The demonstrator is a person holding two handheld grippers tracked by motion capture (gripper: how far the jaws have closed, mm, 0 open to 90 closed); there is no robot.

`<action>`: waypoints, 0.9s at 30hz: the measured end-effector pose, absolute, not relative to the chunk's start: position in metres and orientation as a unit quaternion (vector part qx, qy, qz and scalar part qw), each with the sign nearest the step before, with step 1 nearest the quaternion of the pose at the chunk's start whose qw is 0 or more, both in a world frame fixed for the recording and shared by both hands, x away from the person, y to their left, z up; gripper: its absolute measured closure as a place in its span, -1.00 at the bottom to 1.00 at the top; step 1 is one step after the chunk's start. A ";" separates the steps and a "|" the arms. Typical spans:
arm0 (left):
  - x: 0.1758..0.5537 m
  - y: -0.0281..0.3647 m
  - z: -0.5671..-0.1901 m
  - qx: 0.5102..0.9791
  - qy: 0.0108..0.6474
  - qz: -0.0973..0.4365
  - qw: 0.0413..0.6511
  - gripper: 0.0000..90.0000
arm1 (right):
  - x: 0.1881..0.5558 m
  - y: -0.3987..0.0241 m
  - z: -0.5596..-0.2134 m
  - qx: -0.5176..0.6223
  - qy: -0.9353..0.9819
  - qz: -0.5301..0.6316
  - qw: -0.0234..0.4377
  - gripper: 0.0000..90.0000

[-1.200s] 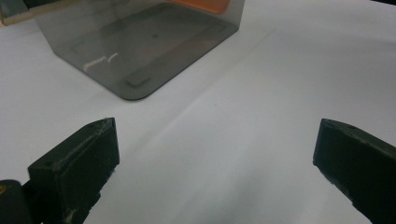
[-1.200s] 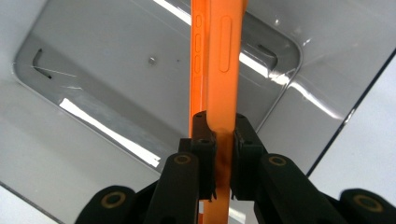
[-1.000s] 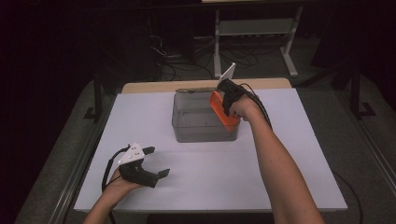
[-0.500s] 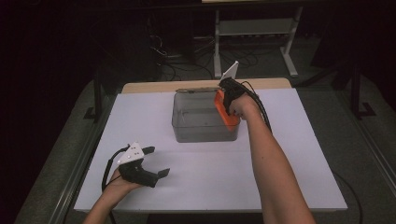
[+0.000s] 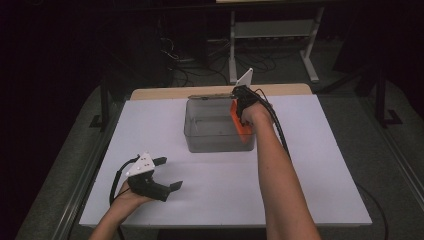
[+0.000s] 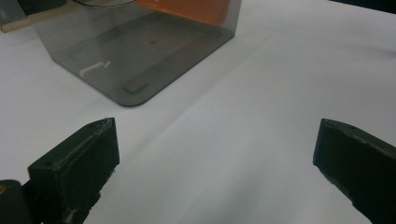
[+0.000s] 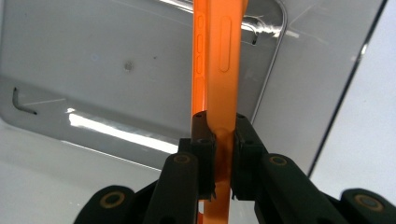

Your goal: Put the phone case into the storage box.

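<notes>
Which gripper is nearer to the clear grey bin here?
Right. The right gripper is at the clear grey bin, its jaws shut on an orange flat piece over the bin's right side. The left gripper rests open on the white table, well short of the bin.

White table cover (image 5: 320,165), metal rack (image 5: 270,30), floor cables (image 5: 200,57).

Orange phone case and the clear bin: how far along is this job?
Done: the right hand-held gripper is shut on the orange phone case. In hand: it holds the case on edge in the clear bin. Left, probably: letting go. The left hand-held gripper rests open on the table.
</notes>
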State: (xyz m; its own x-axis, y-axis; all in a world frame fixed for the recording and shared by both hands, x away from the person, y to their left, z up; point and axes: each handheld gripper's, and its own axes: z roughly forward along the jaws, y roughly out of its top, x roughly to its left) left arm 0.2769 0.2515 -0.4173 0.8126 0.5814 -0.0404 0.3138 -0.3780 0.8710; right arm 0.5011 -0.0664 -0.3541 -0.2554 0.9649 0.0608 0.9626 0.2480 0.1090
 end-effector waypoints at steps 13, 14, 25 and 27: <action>0.277 0.250 -0.417 0.819 0.271 0.136 0.486 -1.00 | 0.501 -0.064 -0.358 0.626 0.778 0.050 0.008 0.79; 0.277 0.250 -0.417 0.820 0.271 0.136 0.486 -1.00 | 0.501 -0.064 -0.359 0.627 0.778 0.049 0.009 0.78; 0.276 0.250 -0.417 0.820 0.271 0.135 0.486 -1.00 | 0.501 -0.063 -0.366 0.633 0.773 0.037 0.002 0.78; 0.276 0.250 -0.417 0.819 0.272 0.135 0.486 -1.00 | 0.500 -0.063 -0.367 0.634 0.773 0.036 0.001 0.77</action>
State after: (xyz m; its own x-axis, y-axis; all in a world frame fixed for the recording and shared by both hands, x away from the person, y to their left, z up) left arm 0.2764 0.2498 -0.4173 0.8158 0.5767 -0.0424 0.3136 -0.3797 0.8703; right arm 0.5005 -0.0630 -0.3669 -0.1963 0.9795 0.0449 0.9794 0.1936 0.0572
